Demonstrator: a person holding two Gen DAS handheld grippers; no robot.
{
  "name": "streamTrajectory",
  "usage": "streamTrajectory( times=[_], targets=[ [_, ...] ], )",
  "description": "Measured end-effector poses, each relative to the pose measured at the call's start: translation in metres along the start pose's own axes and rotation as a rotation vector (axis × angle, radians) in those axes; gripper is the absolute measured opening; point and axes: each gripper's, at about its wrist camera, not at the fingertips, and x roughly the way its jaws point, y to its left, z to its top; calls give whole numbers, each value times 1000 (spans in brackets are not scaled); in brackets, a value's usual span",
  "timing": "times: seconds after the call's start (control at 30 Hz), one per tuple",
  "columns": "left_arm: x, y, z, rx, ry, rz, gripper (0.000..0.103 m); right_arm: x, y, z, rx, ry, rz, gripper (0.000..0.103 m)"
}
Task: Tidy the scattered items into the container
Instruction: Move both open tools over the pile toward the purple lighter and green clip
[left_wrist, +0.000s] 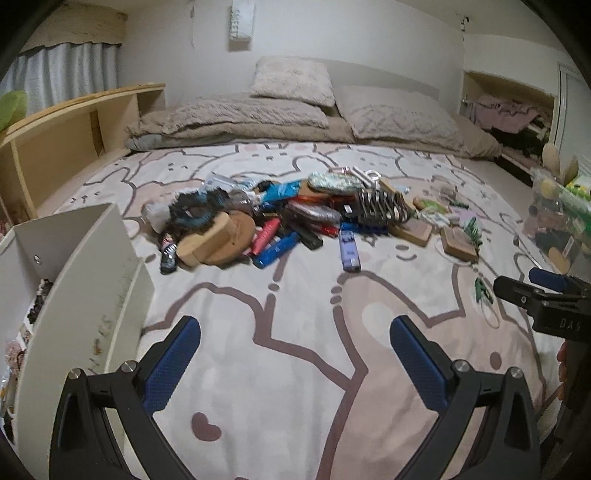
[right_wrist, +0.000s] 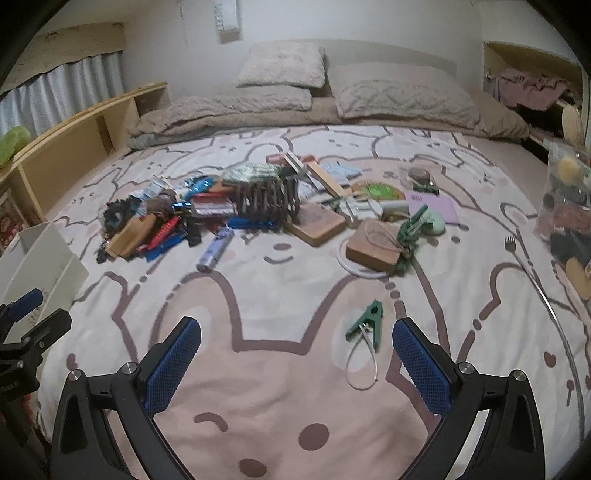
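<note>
Bed cover (right_wrist: 280, 295) spread flat, cartoon animal print. Heap of scattered items (left_wrist: 280, 218) in middle of cover. White container (left_wrist: 74, 280) at left edge. Left gripper (left_wrist: 295, 354) wide, holding nothing. Right gripper (right_wrist: 297, 354) wide, holding nothing; green clip (right_wrist: 365, 321) just beside its right finger.

Bed (right_wrist: 295, 295), beige pillows (right_wrist: 399, 94), wooden shelf (left_wrist: 74, 122), curtain (left_wrist: 62, 70), white wall (left_wrist: 177, 44).

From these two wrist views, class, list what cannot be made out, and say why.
- White container, left wrist view: inside hidden by its own wall.
- Pile of items, both views: bottom things buried, labels blurred.
- Clear bag, right wrist view: cut by the frame edge.
- Right gripper, left wrist view: fingers cropped.
</note>
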Motion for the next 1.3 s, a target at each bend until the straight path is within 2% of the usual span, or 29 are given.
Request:
streamTrajectory(
  times=[0.63, 0.73, 0.97, 1.3],
  targets=[
    [54, -14, -12, -25, 121, -98, 103, 45, -37, -18, 61, 123, -49, 103],
    [62, -16, -11, -48, 129, -120, 103, 53, -40, -20, 74, 143, -29, 103],
    [86, -22, -1, -71, 164, -153, 103, 71, -42, -18, 67, 156, -46, 103],
    [124, -28, 7, -74, 240, -138, 103, 93, -46, -11, 62, 178, -58, 103]
  ],
)
